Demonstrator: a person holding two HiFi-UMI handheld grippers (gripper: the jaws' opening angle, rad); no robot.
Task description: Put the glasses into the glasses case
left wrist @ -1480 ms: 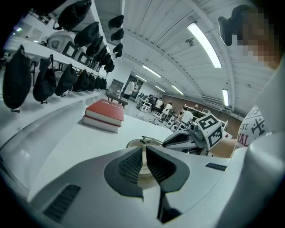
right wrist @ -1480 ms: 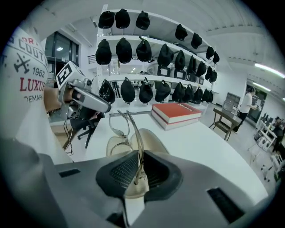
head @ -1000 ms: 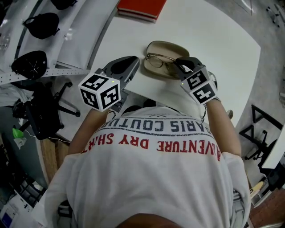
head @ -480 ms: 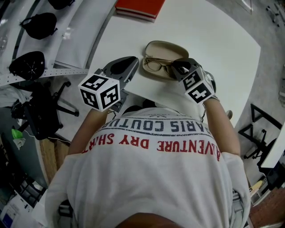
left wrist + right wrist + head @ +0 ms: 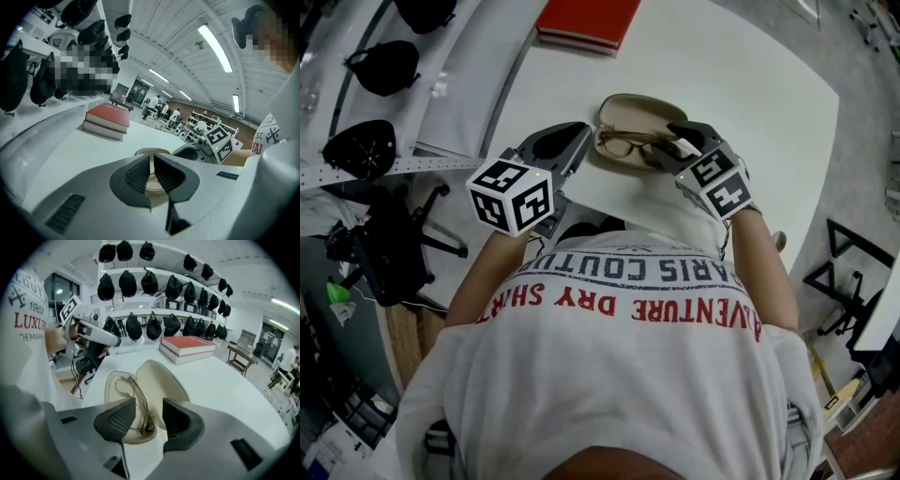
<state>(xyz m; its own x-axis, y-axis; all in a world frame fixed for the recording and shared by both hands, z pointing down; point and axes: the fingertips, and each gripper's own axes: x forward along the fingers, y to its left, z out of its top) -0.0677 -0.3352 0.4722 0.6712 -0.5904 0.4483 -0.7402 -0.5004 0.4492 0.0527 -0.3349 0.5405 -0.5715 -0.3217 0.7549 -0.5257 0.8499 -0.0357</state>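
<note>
An open beige glasses case [image 5: 635, 101] lies on the white table, and the thin-framed glasses [image 5: 626, 145] rest in its lower shell. My right gripper [image 5: 673, 142] hovers at the case's right end. Its jaws are opening, and the pads stand apart on either side of the glasses' folded temple end [image 5: 146, 422] without pressing on it. In the right gripper view the glasses [image 5: 133, 397] lie in the shell, with the lid [image 5: 161, 380] tilted up behind them. My left gripper [image 5: 578, 142] sits just left of the case, shut and empty. The case [image 5: 151, 152] shows beyond its pads [image 5: 140, 173].
A red book [image 5: 587, 19] lies at the table's far edge. To the left, racks hold black caps [image 5: 364, 148]; shelves of several caps [image 5: 150, 284] also show in the right gripper view. The table's near edge runs just below both grippers.
The right gripper's jaws have spread and let go of the glasses, which now lie lower in the case. The left gripper has stayed where it was.
</note>
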